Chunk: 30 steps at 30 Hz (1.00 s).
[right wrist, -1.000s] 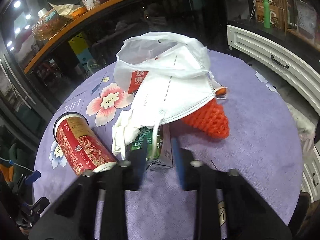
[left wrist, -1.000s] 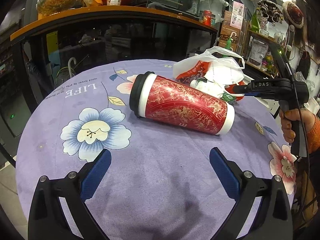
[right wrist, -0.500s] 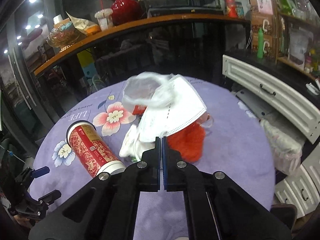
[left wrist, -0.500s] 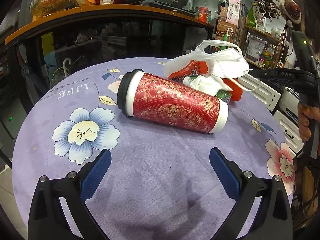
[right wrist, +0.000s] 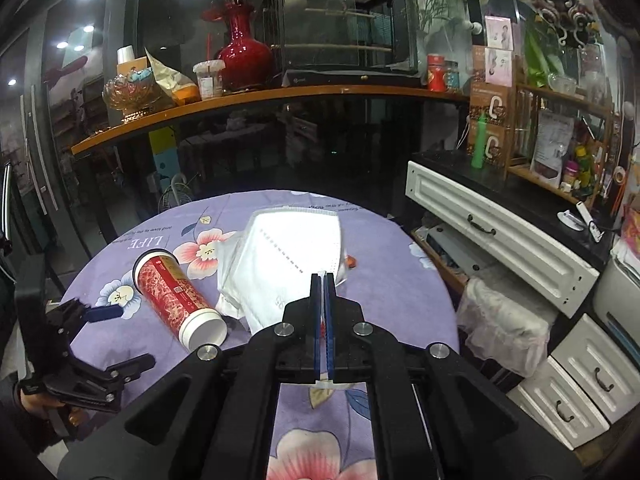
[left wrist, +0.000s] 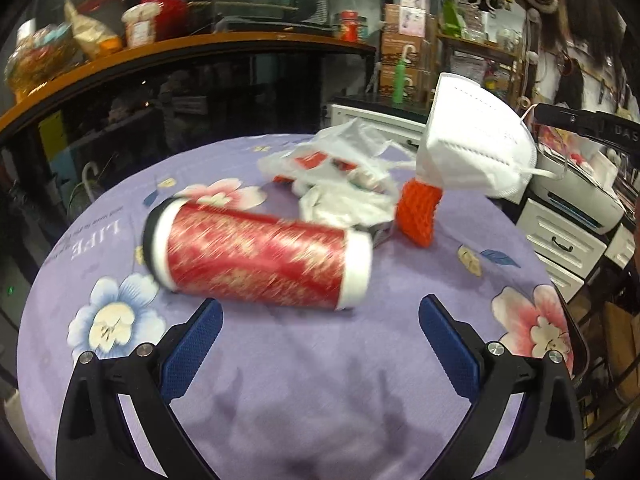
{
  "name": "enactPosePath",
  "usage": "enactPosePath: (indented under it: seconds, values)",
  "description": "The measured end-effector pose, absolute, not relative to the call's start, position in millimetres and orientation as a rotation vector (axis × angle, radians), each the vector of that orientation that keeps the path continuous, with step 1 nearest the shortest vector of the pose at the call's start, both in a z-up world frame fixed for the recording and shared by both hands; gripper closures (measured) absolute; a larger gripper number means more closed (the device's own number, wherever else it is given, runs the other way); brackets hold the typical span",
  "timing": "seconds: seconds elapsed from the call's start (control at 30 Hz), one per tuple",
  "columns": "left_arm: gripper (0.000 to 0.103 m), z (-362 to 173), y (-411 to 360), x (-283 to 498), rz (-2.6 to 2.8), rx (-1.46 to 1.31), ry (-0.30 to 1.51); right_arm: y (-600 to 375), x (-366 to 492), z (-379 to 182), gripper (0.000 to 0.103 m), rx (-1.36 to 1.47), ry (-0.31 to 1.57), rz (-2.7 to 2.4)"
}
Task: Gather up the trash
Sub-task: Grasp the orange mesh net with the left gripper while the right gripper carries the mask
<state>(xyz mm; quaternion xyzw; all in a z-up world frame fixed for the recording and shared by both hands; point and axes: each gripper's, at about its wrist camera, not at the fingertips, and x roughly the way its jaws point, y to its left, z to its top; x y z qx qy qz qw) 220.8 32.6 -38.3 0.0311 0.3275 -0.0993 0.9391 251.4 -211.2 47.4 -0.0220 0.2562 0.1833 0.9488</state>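
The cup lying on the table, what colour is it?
Red with gold, white ends; clearest from the right wrist.

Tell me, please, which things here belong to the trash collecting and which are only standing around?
For the job:
- white face mask, held up by the shut right gripper
- red cup lying on the table
- plastic bag
- orange foam net
- open left gripper

Just around:
- red vase
- white drawers
- green bottle

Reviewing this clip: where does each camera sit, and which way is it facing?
Left wrist: sits on the open left gripper, facing the red cup on the purple table.
Right wrist: sits on the right gripper, shut on the white mask's strap, facing the counter.
Shared: cup, mask, table; each view catches the other gripper.
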Motion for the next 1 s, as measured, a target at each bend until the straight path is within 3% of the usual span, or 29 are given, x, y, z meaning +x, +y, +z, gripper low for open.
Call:
enactPosePath:
  seconds: [0.17, 0.43, 0.83, 1.0]
  values:
    - [0.015, -28, -14, 247, -0.268, 0.123, 0.666, -233, 235, 52, 0.101, -0.047, 0.508, 0.346]
    - [0.015, -54, -97, 282, -0.354, 0.245, 0.719, -279, 214, 47, 0.101, -0.025, 0.509, 0.275]
    - [0.015, -75, -146, 313, -0.351, 0.269, 0.816, -353, 175, 27, 0.101, 0.027, 0.515, 0.16]
    - [0.053, -81, -153, 324, -0.338, 0.247, 0.852, -383, 159, 12, 0.101, 0.073, 0.535, 0.115]
